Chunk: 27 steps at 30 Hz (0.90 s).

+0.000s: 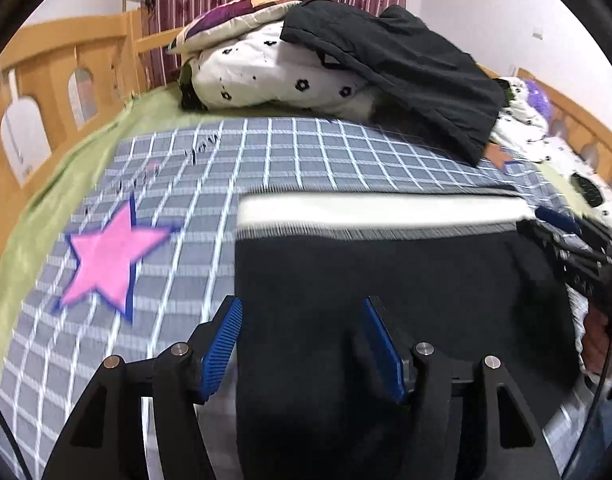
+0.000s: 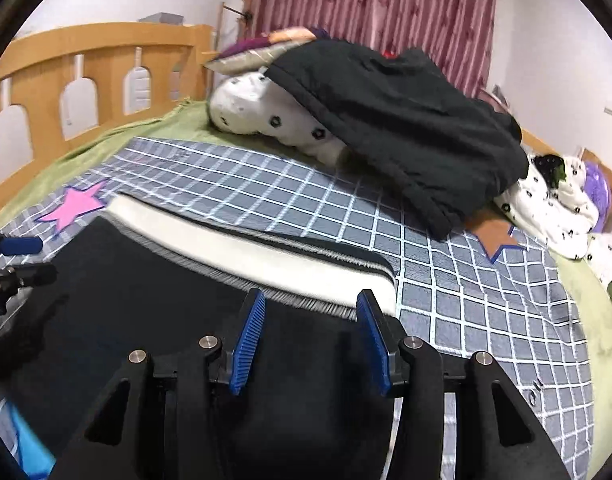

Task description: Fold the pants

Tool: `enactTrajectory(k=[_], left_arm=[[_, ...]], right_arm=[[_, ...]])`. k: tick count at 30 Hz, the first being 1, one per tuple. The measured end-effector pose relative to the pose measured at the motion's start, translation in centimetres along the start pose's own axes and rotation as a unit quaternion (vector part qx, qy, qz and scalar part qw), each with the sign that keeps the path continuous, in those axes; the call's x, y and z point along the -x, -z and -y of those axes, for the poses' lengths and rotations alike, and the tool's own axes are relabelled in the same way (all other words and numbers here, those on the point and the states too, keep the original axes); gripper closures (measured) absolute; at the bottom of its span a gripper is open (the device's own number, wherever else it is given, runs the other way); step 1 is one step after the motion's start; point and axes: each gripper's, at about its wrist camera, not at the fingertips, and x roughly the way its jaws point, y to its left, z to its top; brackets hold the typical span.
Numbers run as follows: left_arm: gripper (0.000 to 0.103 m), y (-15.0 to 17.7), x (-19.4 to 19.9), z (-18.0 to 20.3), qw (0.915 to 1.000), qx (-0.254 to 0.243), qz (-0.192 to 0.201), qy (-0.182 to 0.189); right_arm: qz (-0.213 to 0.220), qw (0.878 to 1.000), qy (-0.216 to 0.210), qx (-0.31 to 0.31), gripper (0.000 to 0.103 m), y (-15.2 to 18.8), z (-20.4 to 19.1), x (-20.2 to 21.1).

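Black pants (image 1: 386, 280) with a wide white waistband (image 1: 378, 208) lie flat on the checked blanket (image 1: 285, 152). My left gripper (image 1: 301, 304) hovers over the left edge of the pants, jaws apart, blue pads pressing on nothing. The right gripper (image 1: 566, 248) shows at that view's right edge. In the right wrist view the same pants (image 2: 145, 288) and waistband (image 2: 245, 248) fill the lower left. My right gripper (image 2: 310, 296) stands open just above the right end of the waistband. The left gripper (image 2: 9, 260) pokes in at the left edge.
A dark garment (image 1: 386, 72) is draped over a white flowered quilt (image 1: 265, 76) at the back of the bed. A wooden rail (image 1: 45, 80) runs along the left. A pink star (image 1: 109, 256) is printed on the blanket beside the pants.
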Motion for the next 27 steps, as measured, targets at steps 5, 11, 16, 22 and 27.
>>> enactTrajectory(k=[5,11,16,22,27], left_arm=[[0.035,-0.5,-5.0,-0.3,0.9980,0.026,-0.054,0.022],[0.035,-0.5,-5.1,0.0,0.9984,0.018,-0.049,0.021],[0.035,-1.7,-3.7,0.4,0.9999,-0.007,0.006,0.012],[0.031,-2.2,-6.8,-0.1,0.9993,0.011,-0.023,0.026],[0.021,-1.9,-7.0,0.1,0.9993,0.009,-0.026,0.027]], right_arm=[[-0.012,0.999,-0.031,-0.043,0.053,1.4,2.0,-3.4],[-0.011,0.999,-0.032,-0.042,0.053,1.5,1.9,-3.6],[-0.008,0.999,-0.041,-0.032,0.053,0.2,2.0,-2.9],[-0.021,0.999,-0.030,0.005,0.053,-0.5,1.2,-5.7],[-0.015,0.999,-0.033,0.001,0.053,-0.2,1.3,-5.3]])
